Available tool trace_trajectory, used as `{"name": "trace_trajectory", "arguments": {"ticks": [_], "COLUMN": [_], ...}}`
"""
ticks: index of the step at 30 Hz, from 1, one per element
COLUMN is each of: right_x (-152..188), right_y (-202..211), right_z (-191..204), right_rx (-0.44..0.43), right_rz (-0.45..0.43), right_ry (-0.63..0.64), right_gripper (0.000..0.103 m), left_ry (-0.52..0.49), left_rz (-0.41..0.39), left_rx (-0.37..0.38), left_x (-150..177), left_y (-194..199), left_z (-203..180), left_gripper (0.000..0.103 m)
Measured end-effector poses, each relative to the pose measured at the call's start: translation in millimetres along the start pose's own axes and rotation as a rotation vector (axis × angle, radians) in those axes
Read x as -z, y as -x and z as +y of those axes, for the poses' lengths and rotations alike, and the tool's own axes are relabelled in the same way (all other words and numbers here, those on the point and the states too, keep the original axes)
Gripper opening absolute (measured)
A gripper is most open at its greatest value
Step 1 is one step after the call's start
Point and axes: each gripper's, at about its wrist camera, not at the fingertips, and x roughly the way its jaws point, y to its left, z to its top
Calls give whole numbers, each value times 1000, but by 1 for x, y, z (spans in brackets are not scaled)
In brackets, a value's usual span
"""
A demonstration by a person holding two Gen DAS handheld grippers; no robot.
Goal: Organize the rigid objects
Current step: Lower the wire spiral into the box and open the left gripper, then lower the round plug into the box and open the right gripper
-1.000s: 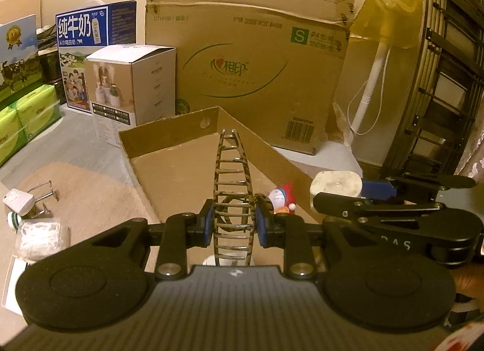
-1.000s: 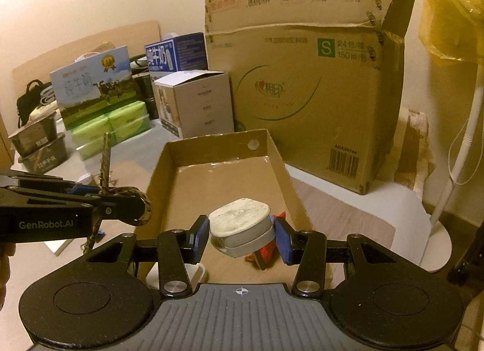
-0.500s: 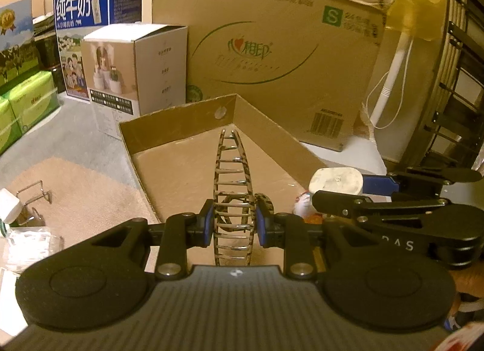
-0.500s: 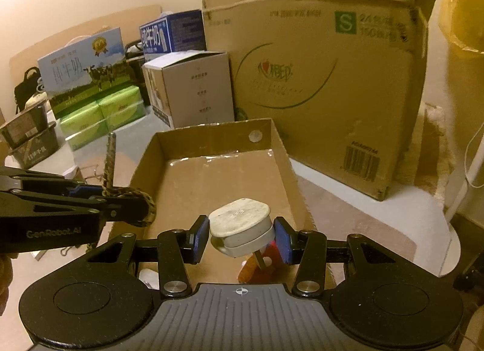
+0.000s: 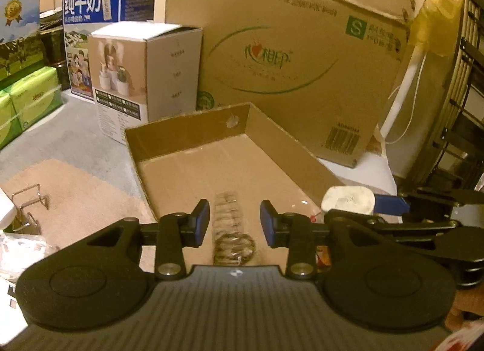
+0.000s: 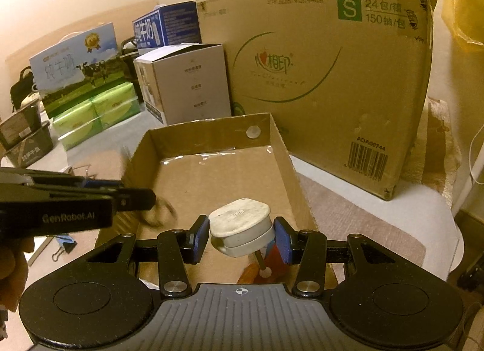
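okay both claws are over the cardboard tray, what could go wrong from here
1. The metal spring, blurred between the opening left claw, may bounce or roll in the cardboard tray.
2. The right claw grips the white plug by its sides; released here, it could land on the small toy below.

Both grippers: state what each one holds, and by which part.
The right gripper clamps the white plug by its sides. The left gripper holds nothing: its jaws are opening, the metal rack blurred between them.
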Motion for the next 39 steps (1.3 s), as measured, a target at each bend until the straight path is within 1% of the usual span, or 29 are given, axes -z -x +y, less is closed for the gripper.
{"name": "trace_trajectory", "arguments": {"ticks": [6, 10, 14, 24, 26, 27, 28, 29, 30, 34, 36, 39], "right_x": [-2, -1, 0, -2, -2, -3, -3, -3, -3, 1, 4, 13], "right_y": [6, 9, 8, -1, -2, -2, -1, 2, 5, 22, 32, 47], "right_z": [2, 5, 9, 17, 17, 17, 17, 17, 17, 15, 16, 19], "right_rx": [-5, -11, -19, -37, -57, -63, -59, -51, -47, -41, -35, -41], "right_rz": [-12, -11, -5, -1, -13, -20, -26, -38, -54, -74, -81, -78], "right_ry": [-4, -5, -5, -9, -17, -18, -16, -20, -29, -72, -83, -105], "right_gripper": [47, 47, 47, 47, 47, 52, 61, 80, 84, 84, 84, 84], "left_ry": [21, 34, 47, 65, 68, 70, 74, 78, 81, 81, 78, 84], "left_rz": [-27, -33, -37, -40, -37, -35, -31, -28, -27, -22, -23, -29], "left_rx": [-22, -41, -45, -52, -59, -65, -72, -76, -75, -84, -90, -96], "left_x": [0, 6, 13, 23, 25, 27, 28, 30, 32, 40, 46, 55], "left_y": [25, 40, 51, 59, 59, 60, 61, 62, 63, 74, 82, 98], "left_z": [11, 18, 22, 32, 33, 34, 35, 36, 37, 39, 39, 40], "left_gripper": [33, 33, 33, 33, 35, 39, 42, 46, 47, 50, 54, 59]}}
